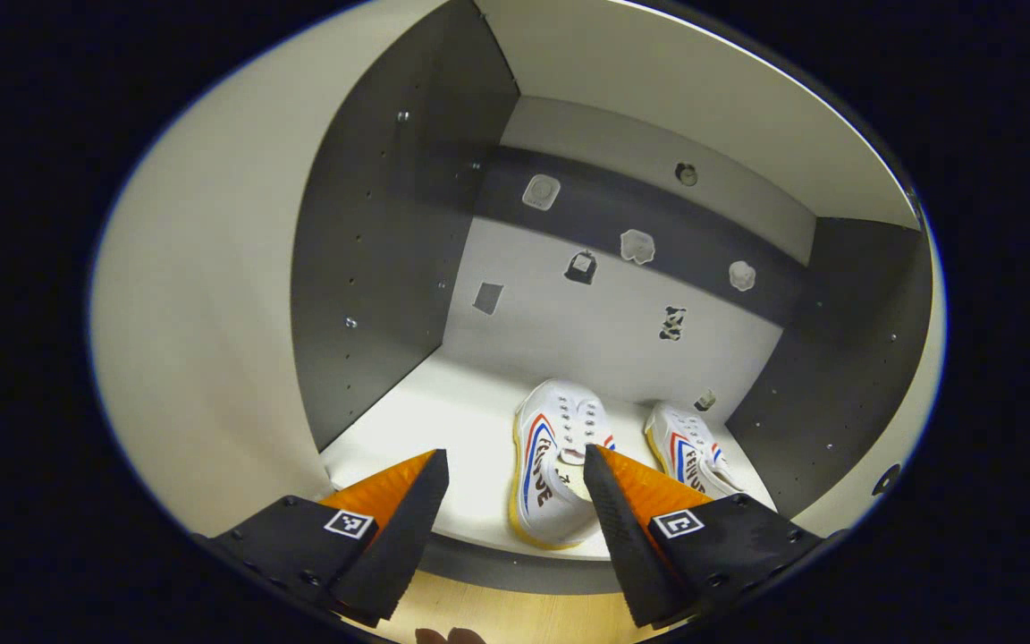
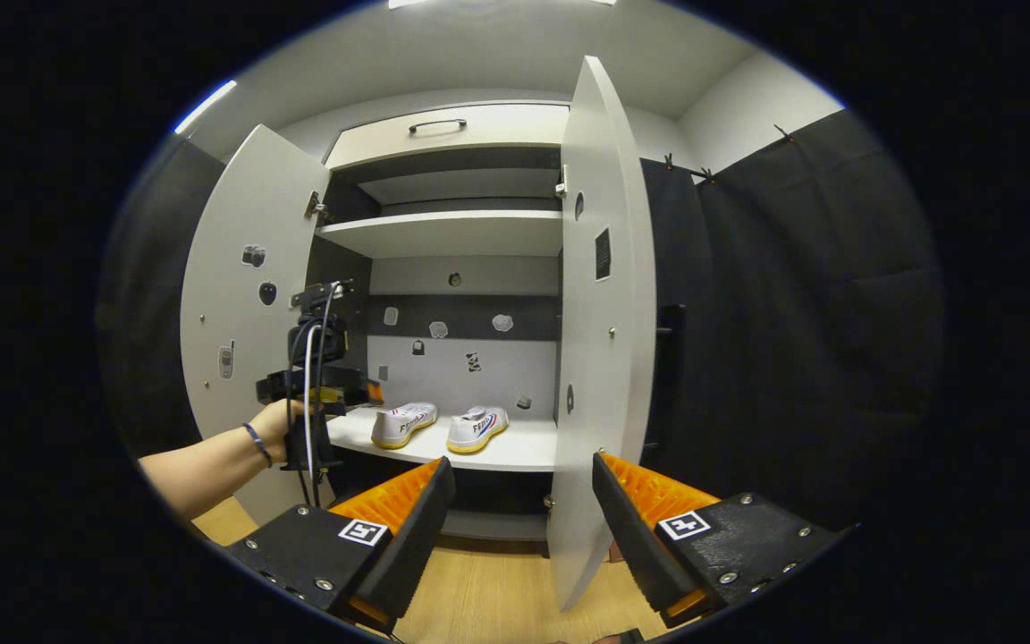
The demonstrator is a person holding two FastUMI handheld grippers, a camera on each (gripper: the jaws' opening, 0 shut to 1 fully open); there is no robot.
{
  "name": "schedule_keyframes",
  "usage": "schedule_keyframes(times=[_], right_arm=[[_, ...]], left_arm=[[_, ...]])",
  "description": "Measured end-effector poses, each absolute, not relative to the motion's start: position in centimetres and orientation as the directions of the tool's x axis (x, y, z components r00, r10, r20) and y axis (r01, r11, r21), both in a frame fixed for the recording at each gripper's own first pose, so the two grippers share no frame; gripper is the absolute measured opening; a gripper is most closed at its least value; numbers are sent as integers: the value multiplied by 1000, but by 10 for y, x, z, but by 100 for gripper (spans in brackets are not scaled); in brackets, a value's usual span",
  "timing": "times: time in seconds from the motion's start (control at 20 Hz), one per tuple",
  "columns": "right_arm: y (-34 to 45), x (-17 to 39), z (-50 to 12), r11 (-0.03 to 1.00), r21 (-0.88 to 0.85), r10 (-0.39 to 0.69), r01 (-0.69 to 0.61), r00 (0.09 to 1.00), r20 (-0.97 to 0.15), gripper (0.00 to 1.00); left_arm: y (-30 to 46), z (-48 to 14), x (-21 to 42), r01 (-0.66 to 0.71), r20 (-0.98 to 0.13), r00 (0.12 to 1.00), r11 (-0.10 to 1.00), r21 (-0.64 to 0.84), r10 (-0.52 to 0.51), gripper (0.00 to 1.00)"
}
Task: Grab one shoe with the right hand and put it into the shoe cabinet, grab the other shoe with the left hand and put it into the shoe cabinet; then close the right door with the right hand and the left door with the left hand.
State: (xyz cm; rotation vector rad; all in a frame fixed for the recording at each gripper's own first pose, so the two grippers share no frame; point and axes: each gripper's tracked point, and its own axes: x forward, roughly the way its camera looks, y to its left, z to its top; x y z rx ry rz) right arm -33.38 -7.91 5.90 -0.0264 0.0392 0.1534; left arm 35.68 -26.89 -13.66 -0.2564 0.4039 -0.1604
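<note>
Two white shoes with red and blue stripes stand side by side on the cabinet's lower shelf (image 1: 426, 429): one shoe (image 1: 546, 465) sits just beyond my open left gripper (image 1: 515, 483), the other shoe (image 1: 689, 452) farther right. In the right gripper view the same pair, left shoe (image 2: 403, 423) and right shoe (image 2: 477, 428), rests on the shelf (image 2: 524, 447). My right gripper (image 2: 519, 501) is open and empty, back from the cabinet, with the open right door (image 2: 600, 313) standing edge-on between its fingers. The open left door (image 2: 242, 304) swings outward. A hand holds the left gripper (image 2: 318, 389) at the shelf's left end.
An upper shelf (image 2: 443, 234) and a top drawer with a handle (image 2: 436, 125) sit above. Small stickers dot the back panel (image 1: 569, 313) and door insides. Dark side walls (image 1: 381, 241) bound the compartment. Wooden floor (image 2: 488, 581) lies below.
</note>
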Motion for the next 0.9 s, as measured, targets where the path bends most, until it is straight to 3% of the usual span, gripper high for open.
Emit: schedule_keyframes(times=[0.45,0.75,0.9], right_arm=[[-169,-325,45,996,-85,-21,16,999,-50,94],[-198,-312,24,992,-113,-60,51,995,-79,94],[-201,-298,13,994,-95,-58,49,994,-98,94]], left_arm=[[-269,-36,225,326,-132,931,938,-118,-340,97],[-249,-17,137,363,-79,926,928,-80,-369,96],[-220,-12,111,328,-61,941,941,-81,-333,97]])
